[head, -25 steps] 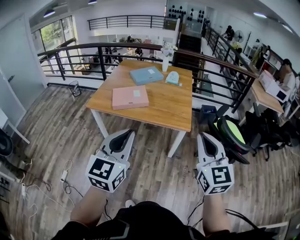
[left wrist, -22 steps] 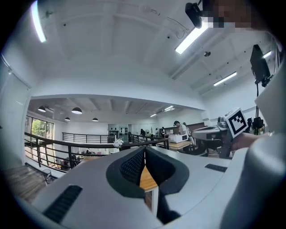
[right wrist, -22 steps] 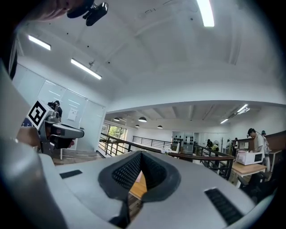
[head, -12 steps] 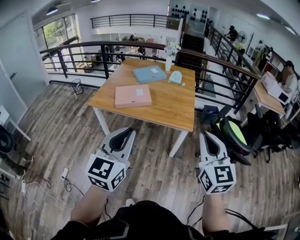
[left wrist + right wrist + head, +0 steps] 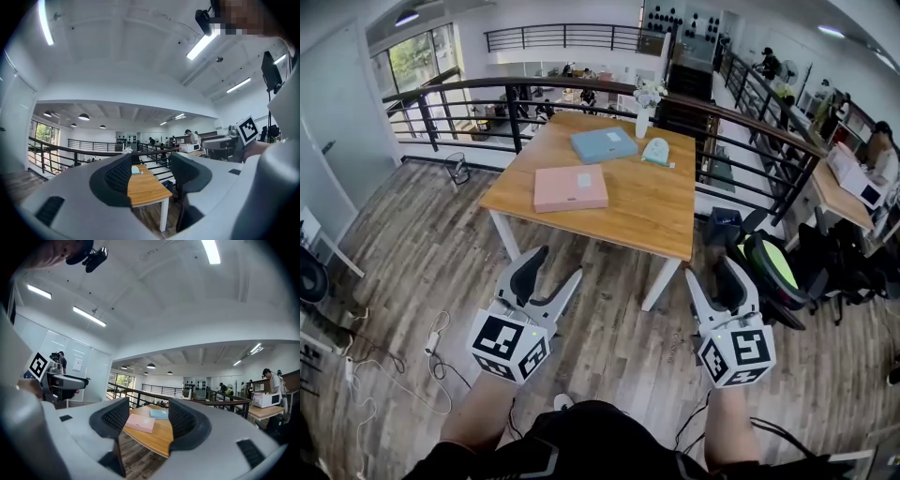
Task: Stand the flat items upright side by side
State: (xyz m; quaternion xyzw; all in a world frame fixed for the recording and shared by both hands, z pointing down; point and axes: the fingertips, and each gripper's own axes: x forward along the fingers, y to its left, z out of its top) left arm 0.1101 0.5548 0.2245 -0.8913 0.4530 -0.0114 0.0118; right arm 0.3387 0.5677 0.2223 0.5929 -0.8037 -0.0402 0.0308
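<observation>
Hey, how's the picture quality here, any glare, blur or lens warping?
Head view: sharp, evenly lit, the railing bowed by the wide lens. Left gripper view: ceiling light strip blown out white, mosaic patch above. Right gripper view: dark rounded corners, wooden table sharp.

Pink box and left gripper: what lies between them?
In the head view, only bare tabletop and wooden floor separate the pink box from the left gripper, whose empty jaws have just been opening.
</observation>
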